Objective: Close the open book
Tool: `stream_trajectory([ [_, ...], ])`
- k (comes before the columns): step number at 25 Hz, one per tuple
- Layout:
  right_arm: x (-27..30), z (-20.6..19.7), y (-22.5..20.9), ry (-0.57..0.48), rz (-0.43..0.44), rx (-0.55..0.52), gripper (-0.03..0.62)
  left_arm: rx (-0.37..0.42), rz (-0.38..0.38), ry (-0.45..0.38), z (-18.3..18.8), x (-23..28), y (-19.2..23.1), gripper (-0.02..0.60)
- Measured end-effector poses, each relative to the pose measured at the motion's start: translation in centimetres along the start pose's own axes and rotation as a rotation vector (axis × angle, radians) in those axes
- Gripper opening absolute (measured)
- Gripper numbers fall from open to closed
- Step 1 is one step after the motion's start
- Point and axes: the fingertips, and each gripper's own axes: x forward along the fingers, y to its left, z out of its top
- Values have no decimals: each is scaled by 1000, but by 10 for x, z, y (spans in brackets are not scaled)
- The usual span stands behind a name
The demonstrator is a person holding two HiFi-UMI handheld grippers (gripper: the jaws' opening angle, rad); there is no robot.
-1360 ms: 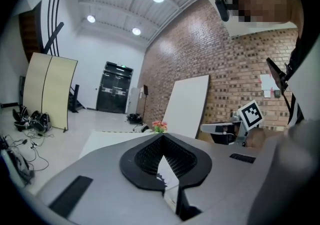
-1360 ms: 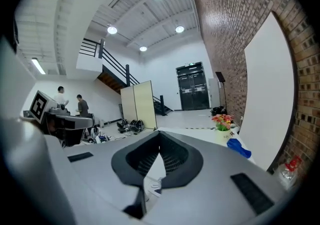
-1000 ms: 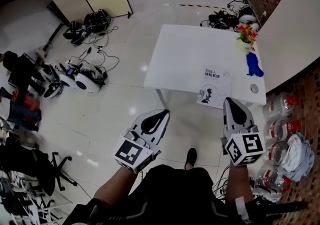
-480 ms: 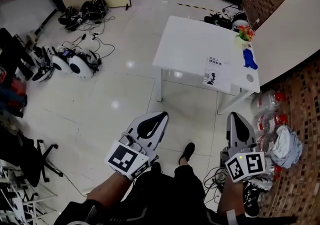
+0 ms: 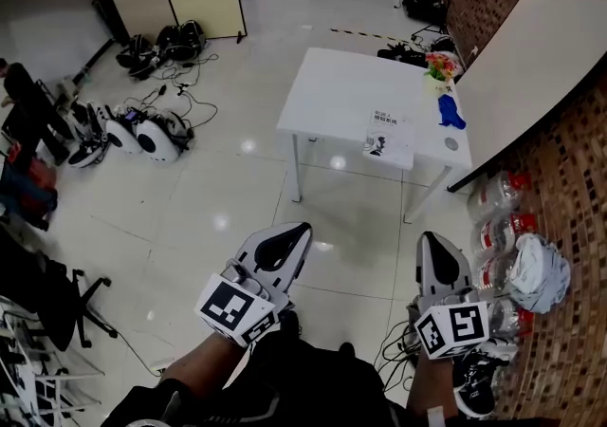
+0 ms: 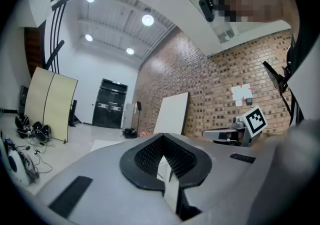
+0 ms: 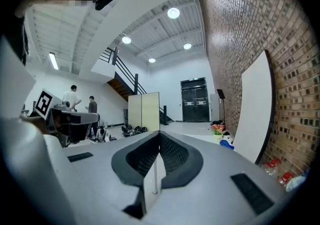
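1. Your left gripper (image 5: 298, 230) was clenched, jaws together with nothing between them, and held level over the floor.
2. Your right gripper (image 5: 432, 239) was clenched and empty too, beside the left one.
3. The book (image 5: 389, 135) lay well ahead of both grippers, nearer the right one's line. It looked closed, cover up, at the near edge of the white desk (image 5: 337, 93).
4. Beyond the book, a blue object (image 5: 450, 112) and flowers (image 5: 438, 65) stood along the desk's right side.

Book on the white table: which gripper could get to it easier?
Right, probably. The book lies near the table's right front edge, more in line with the right gripper than the left gripper. Both are shut, empty and far from the table.
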Motion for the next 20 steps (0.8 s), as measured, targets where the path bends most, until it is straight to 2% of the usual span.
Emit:
stream_trajectory([
  [8,-89,-17,-45,3,83,28,0,-42,55,70,-26,-5,-116,2],
  [11,-111,-18,-50,-7,101,55,0,-1,71,99,-30,-17,-146,2],
  [13,-121,-15,-42,-24,117,67,0,28,94,111,-27,-30,-154,2],
  [16,-131,-6,-23,-52,141,71,0,29,130,117,-27,-52,-153,2],
  [20,-154,-1,11,-68,136,50,0,42,97,103,-28,-85,-163,2],
])
